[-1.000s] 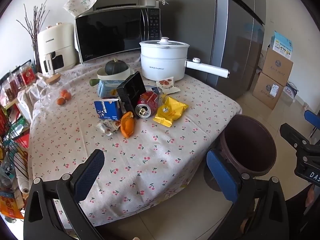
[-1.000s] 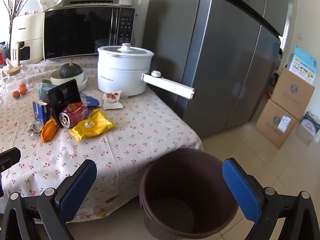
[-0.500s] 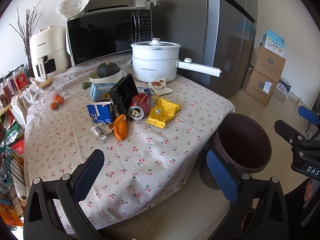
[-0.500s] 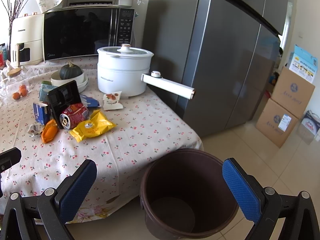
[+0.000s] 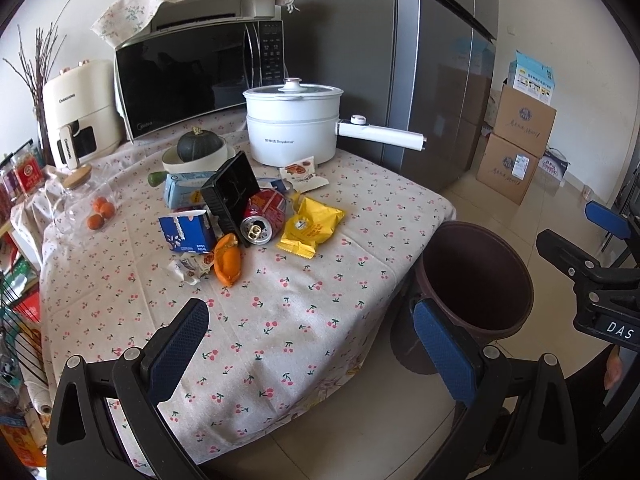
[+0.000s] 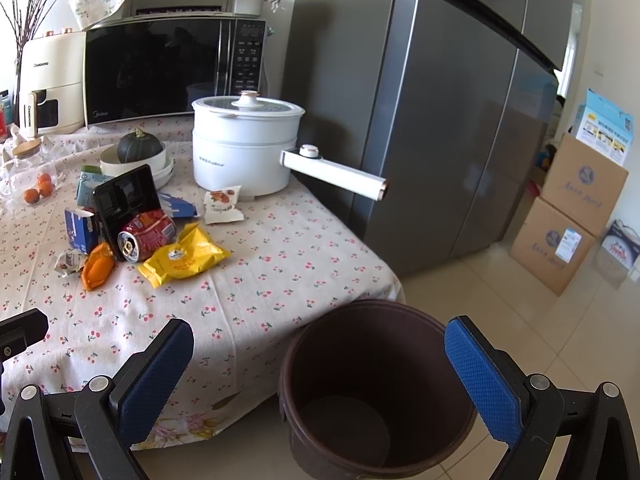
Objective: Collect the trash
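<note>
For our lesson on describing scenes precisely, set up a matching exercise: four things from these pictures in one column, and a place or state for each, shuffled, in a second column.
Things
1. drink can
2. dark green squash
3. brown bin
4. yellow snack packet

Places or states
A. stands on the floor beside the table, nothing visible inside
B. sits in a cream bowl
C. lies on its side, opened top facing the camera
D. lies flat on the cherry-print tablecloth, to the right of the can

Pairs: 1-C, 2-B, 3-A, 4-D
</note>
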The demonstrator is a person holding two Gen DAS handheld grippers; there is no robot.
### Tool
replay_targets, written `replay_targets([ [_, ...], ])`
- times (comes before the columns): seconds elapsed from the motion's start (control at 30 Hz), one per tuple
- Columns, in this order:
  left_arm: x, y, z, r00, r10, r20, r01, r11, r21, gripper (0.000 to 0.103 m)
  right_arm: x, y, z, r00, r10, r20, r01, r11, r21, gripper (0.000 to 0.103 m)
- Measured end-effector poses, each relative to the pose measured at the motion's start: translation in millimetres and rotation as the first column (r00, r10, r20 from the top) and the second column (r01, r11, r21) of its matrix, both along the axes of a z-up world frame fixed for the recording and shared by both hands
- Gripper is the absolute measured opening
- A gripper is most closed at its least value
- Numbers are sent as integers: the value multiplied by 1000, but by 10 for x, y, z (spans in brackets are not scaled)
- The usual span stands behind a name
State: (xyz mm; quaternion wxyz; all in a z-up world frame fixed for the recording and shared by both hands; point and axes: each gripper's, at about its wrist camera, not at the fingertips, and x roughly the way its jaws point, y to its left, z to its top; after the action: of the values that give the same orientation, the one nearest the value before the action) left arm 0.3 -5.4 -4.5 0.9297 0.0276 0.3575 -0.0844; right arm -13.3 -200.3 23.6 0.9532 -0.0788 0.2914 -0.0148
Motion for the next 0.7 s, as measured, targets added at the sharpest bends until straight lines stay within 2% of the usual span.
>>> replay_targets([
  [0.17, 7, 0, -17, 1000, 3, -12, -3, 1000, -1, 103, -4, -7, 1, 1000, 0, 1, 0, 1000, 0, 103],
  [0.33, 50, 53, -43, 999, 11, -42, -13, 999, -47, 103, 1, -8, 1, 1000, -1, 2, 1, 1000, 0, 103],
  [0.7, 77, 117, -78, 997, 48, -66, -53, 996, -72, 103, 1, -20, 5, 1000, -3, 3, 3, 1000, 0, 103],
])
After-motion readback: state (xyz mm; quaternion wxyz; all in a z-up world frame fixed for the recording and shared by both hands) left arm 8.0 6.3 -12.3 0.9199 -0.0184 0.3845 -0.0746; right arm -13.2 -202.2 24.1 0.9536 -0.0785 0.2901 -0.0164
